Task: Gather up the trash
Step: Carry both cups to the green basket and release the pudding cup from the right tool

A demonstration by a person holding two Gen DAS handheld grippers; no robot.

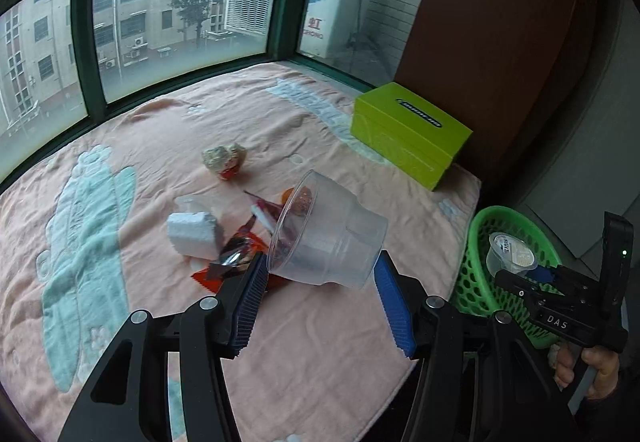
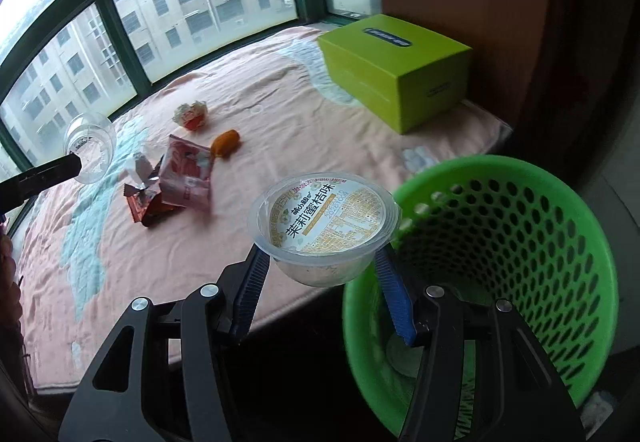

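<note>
In the left wrist view my left gripper [image 1: 320, 262] is shut on a clear plastic cup [image 1: 328, 238], tilted on its side above the pink blanket [image 1: 320, 342]. My right gripper [image 2: 320, 262] is shut on a sealed jelly cup [image 2: 324, 226] with a printed lid, held just left of the green mesh basket [image 2: 560, 242]. The left view shows that jelly cup [image 1: 512, 254] over the basket [image 1: 500, 212]. On the blanket lie a crumpled wrapper [image 1: 224, 160], a white foam block [image 1: 194, 234], red foil wrappers [image 2: 148, 202], a pink packet [image 2: 186, 178] and an orange scrap [image 2: 226, 142].
A lime-green box [image 1: 408, 130] sits at the blanket's far right corner against a brown wall. Green-framed windows run along the back. The basket stands off the blanket's right edge, on the floor side. A hand [image 1: 592, 370] grips the right gripper's handle.
</note>
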